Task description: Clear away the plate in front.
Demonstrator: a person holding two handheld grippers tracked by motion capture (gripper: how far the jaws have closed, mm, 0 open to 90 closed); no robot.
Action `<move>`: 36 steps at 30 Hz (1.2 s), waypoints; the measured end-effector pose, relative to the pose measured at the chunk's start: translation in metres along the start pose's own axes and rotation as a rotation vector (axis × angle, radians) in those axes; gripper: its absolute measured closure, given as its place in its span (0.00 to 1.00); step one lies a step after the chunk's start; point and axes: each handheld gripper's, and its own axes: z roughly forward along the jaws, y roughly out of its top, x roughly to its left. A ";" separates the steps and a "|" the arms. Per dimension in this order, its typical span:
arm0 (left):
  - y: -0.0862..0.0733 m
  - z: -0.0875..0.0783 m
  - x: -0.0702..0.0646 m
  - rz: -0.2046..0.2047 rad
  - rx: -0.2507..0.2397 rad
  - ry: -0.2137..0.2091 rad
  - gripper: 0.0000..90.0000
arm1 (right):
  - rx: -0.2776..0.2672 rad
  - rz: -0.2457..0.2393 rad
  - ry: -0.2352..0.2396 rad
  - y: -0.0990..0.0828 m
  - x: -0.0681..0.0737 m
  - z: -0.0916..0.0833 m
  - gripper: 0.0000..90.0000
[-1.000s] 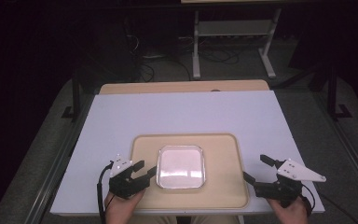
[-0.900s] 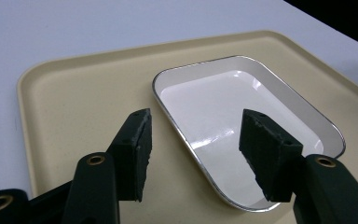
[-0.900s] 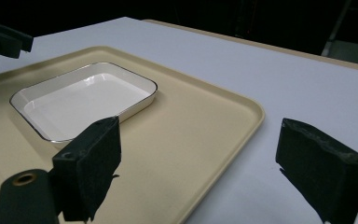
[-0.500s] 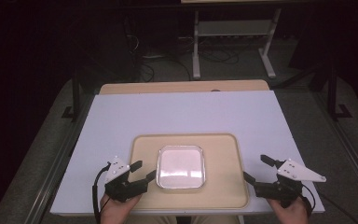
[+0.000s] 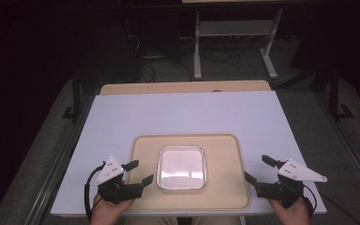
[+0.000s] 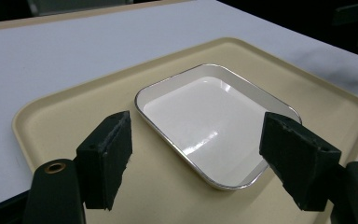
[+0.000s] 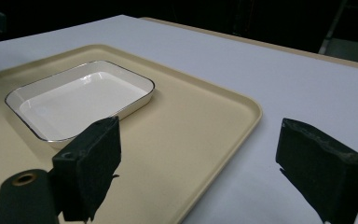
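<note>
A shallow white square dish (image 5: 182, 167) with a thin silver rim lies empty in the middle of a beige tray (image 5: 225, 154). My left gripper (image 5: 140, 171) hovers open over the tray's near left corner, jaws pointing toward the dish. In the left gripper view the dish (image 6: 214, 121) lies just ahead, between the wide-apart jaws of that gripper (image 6: 198, 140). My right gripper (image 5: 256, 168) stands open at the tray's right edge, over the white table. In the right gripper view the dish (image 7: 79, 100) is off to the left, and this gripper (image 7: 203, 140) straddles the tray's rim (image 7: 254, 109).
The tray rests on a white tabletop (image 5: 183, 112) with a wooden strip (image 5: 183, 87) along its far edge. Beyond the table are a dark floor, cables and a metal stand (image 5: 234, 33). A hand holds each gripper at the table's near edge.
My left gripper has drifted slightly to the left and back toward the near edge. The right gripper has hardly moved. Both stay open.
</note>
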 end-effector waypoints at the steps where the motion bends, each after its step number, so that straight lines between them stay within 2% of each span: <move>1: 0.000 -0.002 0.001 0.005 -0.006 -0.005 0.27 | 0.000 0.001 0.000 0.000 0.000 0.000 0.15; 10: -0.002 -0.018 0.008 0.068 -0.021 -0.009 0.24 | -0.001 0.002 -0.003 0.000 -0.001 -0.001 0.15; 16: -0.006 -0.031 0.013 0.077 -0.046 -0.001 0.24 | -0.002 0.002 -0.003 0.000 -0.001 -0.001 0.15; 20: -0.012 -0.037 0.016 0.095 -0.036 0.016 0.23 | -0.002 0.002 -0.002 0.000 -0.001 -0.001 0.15; 26: -0.022 -0.045 0.022 0.076 -0.046 0.023 0.23 | 0.001 -0.001 -0.003 0.000 -0.001 0.000 0.15; 33: -0.028 -0.054 0.023 0.088 -0.054 0.042 0.22 | 0.003 -0.002 -0.002 0.000 -0.001 -0.001 0.15; 36: -0.031 -0.058 0.025 0.073 -0.061 0.044 0.22 | 0.002 -0.001 0.001 0.000 -0.001 -0.001 0.15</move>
